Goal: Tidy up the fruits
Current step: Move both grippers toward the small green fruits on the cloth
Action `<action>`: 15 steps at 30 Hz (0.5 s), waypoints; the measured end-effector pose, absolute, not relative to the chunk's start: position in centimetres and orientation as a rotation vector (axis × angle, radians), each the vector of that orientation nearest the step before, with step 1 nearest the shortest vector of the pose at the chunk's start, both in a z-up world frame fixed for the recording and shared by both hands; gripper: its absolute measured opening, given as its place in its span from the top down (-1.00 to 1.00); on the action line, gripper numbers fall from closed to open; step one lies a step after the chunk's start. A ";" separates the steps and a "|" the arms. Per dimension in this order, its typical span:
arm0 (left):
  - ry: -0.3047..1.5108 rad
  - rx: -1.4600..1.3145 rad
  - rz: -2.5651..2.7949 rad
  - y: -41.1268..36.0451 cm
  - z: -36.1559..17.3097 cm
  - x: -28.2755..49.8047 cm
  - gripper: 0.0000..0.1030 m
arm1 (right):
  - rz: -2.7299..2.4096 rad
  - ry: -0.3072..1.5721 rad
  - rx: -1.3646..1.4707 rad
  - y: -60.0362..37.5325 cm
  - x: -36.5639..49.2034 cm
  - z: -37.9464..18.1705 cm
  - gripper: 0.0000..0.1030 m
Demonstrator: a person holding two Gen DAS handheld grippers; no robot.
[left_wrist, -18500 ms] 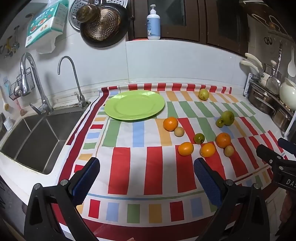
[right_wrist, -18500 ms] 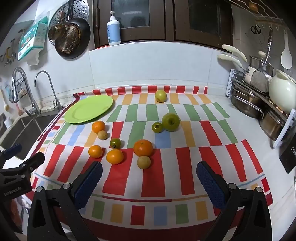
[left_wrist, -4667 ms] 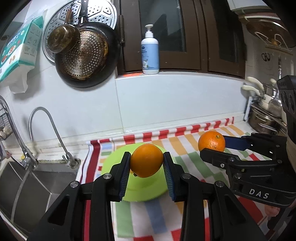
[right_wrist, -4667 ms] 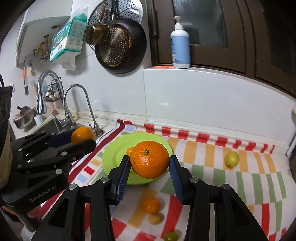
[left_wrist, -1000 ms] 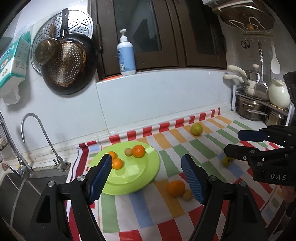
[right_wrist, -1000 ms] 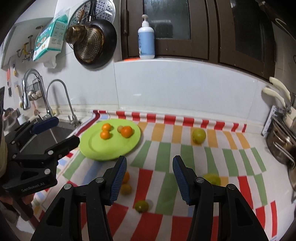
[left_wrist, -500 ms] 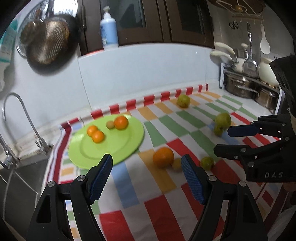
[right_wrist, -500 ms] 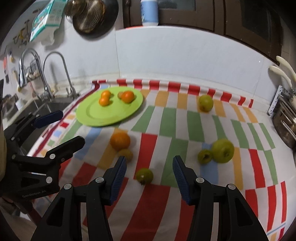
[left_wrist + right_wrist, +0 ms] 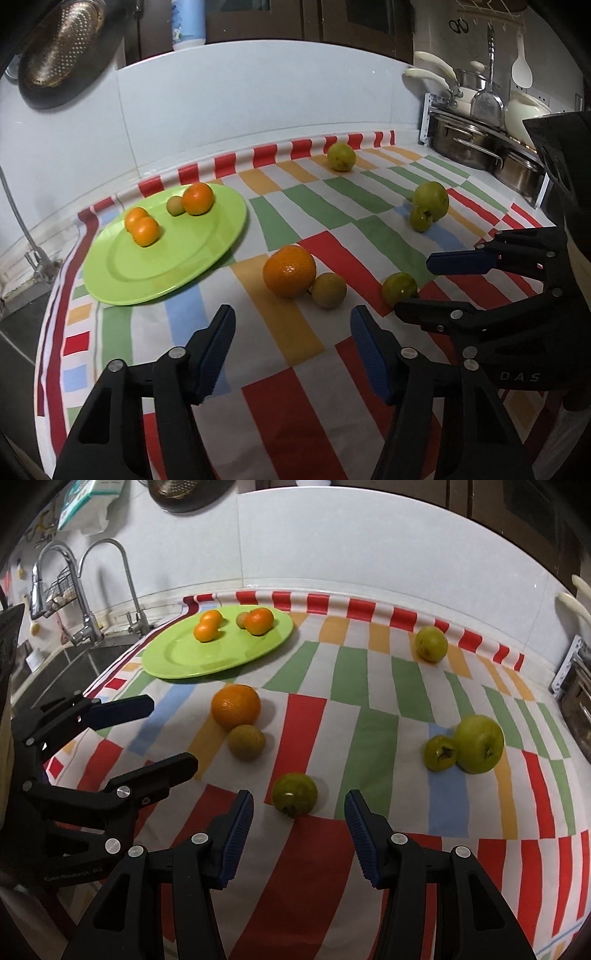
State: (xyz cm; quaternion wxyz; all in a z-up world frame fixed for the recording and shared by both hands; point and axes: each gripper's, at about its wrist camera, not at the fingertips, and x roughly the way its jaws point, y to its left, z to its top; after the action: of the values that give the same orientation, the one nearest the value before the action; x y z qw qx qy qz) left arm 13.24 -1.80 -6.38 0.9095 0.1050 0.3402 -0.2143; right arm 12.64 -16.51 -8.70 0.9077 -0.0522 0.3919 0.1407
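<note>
The left tool [image 9: 291,350] hangs over the striped cloth [image 9: 295,406] that covers the surface, its blue pads [image 9: 218,350] apart and closing, with nothing between them. Just past its tips lie a large orange [image 9: 289,271] and a small brownish fruit [image 9: 328,290], touching each other. The right tool [image 9: 298,836] hangs beside the left one, its pads [image 9: 240,836] partly apart and empty. A small green fruit [image 9: 294,794] lies on the cloth just ahead of the gap between its fingers, not touched by either pad. In the left wrist view the right tool [image 9: 421,286] reaches in from the right edge, and the same green fruit [image 9: 399,288] sits between its two finger ends.

Farther out to the right, a big green fruit [image 9: 478,744] and a smaller green one [image 9: 440,753] lie touching each other. To the left, a green plate [image 9: 177,657] rests on the cloth near the sink [image 9: 55,672]. On the plate are two small oranges [image 9: 207,627] pressed together, and close by them a third orange [image 9: 259,621] touching a small pale fruit [image 9: 242,619]. Near the far red-striped edge of the cloth a yellow-green fruit [image 9: 430,643] lies alone, well apart from the rest. Behind the sink stand two taps [image 9: 110,576] against the white wall.
</note>
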 end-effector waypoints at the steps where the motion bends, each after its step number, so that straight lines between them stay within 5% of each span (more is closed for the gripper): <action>1: 0.711 0.218 -0.452 -2.0 -6.5 13.5 -0.14 | 0.290 0.810 -0.106 -16.6 12.8 -8.8 -0.02; 15: 0.770 0.222 -0.505 -3.1 -7.2 14.7 0.03 | 0.347 0.856 -0.063 -16.9 14.2 -9.8 0.32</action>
State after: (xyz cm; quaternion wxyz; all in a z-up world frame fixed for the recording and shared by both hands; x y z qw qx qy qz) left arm 14.70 -3.10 -7.17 0.8900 0.1071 0.3707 -0.2430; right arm 14.19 -16.90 -9.77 0.8947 -0.0305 0.4131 0.1673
